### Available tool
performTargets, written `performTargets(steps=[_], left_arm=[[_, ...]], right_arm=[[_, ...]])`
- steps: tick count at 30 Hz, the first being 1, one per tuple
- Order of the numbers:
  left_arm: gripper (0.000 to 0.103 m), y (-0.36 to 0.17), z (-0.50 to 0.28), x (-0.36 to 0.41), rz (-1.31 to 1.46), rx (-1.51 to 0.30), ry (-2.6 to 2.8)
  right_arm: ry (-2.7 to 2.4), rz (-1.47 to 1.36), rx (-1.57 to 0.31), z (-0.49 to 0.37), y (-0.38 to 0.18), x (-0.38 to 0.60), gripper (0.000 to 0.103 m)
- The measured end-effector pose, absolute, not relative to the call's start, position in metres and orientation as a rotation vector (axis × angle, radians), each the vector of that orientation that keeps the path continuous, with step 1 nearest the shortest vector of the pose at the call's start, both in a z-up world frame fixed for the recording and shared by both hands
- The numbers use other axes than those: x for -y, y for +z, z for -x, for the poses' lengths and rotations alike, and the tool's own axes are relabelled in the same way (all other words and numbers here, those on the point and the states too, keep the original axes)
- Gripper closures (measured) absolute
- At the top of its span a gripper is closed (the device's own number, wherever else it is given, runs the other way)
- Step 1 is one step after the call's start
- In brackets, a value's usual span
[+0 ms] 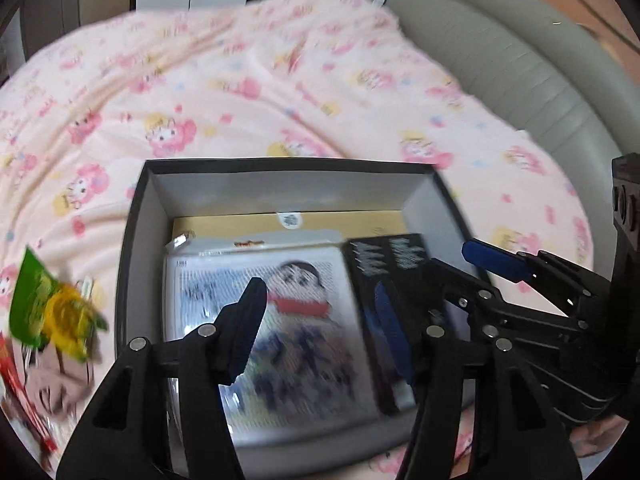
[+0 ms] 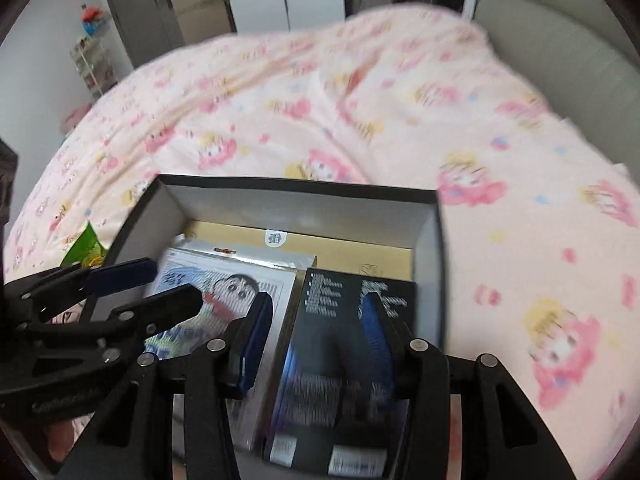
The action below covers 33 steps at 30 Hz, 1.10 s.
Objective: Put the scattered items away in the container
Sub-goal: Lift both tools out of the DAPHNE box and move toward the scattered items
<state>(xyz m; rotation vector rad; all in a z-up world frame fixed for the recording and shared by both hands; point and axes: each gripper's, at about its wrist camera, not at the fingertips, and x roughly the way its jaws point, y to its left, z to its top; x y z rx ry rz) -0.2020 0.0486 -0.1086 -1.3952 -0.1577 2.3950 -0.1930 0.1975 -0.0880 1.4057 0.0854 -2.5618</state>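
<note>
Both grippers, left gripper and right gripper, hang released over the box on the bed; the cartoon packet and black carton lie inside. The green snack bag, left of the box, seems, through blur, unpacked; a hasty reach could snag the box's wall.

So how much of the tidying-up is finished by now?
Partly done. The box already holds a cartoon picture pack, a black carton and a tan flat piece. Both the left gripper and right gripper hover open above it, holding nothing. A green snack packet and other wrappers remain on the pink bedspread.
</note>
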Motion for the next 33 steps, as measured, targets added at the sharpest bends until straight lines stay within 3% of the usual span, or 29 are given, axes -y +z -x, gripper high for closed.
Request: performTargets(steps=[15, 22, 25, 33], left_arm=[[0.045, -0.021, 0.06, -0.055, 1.109, 0.087, 2.546], [0.046, -0.024, 0.031, -0.044, 1.126, 0.084, 2.566], [0.049, -0.033, 0.024, -0.031, 1.18, 0.114, 2.566], [0.053, -0.03, -0.002, 0.033, 1.254, 0.052, 2.696]], right_arm=[[-2.811, -1.116, -0.068, 0.051, -0.006, -0.195, 0.06], [-2.755, -1.107, -0.017, 0.019, -0.013, -0.19, 0.06], [-2.675, -1.157, 0.006, 0.018, -0.025, -0.178, 0.066], [-2.445, -1.173, -0.049, 0.01, -0.033, -0.11, 0.067]])
